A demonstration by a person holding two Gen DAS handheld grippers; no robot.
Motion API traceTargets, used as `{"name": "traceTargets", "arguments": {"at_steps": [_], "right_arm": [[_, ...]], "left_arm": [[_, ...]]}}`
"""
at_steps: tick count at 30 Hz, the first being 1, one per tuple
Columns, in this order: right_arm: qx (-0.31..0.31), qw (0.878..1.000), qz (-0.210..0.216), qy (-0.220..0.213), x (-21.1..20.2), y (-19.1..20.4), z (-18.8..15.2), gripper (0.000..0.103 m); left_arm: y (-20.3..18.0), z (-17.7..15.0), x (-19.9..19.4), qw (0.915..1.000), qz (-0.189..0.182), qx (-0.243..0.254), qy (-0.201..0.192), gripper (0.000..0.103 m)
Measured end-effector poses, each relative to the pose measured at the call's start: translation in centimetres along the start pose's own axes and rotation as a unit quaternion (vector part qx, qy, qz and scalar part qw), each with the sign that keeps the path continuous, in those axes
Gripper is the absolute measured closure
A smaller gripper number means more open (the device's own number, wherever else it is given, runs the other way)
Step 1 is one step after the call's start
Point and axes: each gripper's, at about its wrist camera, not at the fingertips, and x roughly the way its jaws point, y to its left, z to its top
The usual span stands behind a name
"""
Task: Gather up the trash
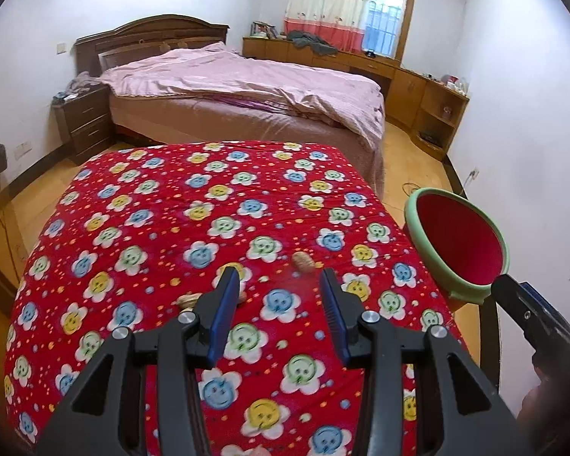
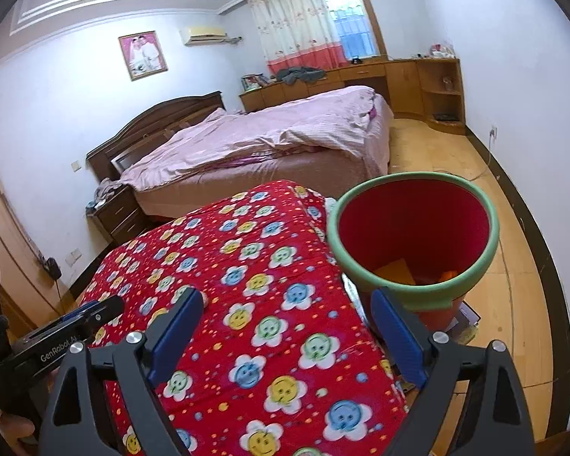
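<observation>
peanut shells (image 1: 302,260) on flowered cloth (image 1: 163,205)

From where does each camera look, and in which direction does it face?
Left wrist: on the left gripper, looking down over the red flowered cloth and peanut shells toward the bed; right gripper at the edge.
Right wrist: on the right gripper, facing the bin; left gripper at the left.
Shared: cloth, bin, bed.

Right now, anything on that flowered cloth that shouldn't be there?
Yes. Peanut shells lie loose on the red flowered cloth: one just ahead of the left tongs, more beside its left finger. The red bin, already holding scraps, stands off the cloth's right edge.
</observation>
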Motion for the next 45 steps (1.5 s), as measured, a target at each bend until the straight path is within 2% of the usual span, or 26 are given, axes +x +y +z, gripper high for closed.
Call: {"name": "traceTargets", "arguments": {"at_steps": [16,25,45], "right_arm": [[-0.039,0.999,0.014,0.002,-0.4,3.6,-2.5,0.009],[-0.046,0.999,0.017,0.004,-0.3,4.2,-3.3,0.009],[-0.044,0.999,0.019,0.005,-0.3,4.3,-3.3,0.009]], "left_arm": [[3.6,-2.7,-1.4,0.9983,0.045,-0.034,-0.015,0.059],[4.2,-3.6,-1.5,0.9977,0.054,-0.038,-0.016,0.059],[4.5,-3.4,-1.6,0.9969,0.062,-0.044,-0.020,0.059]]}}
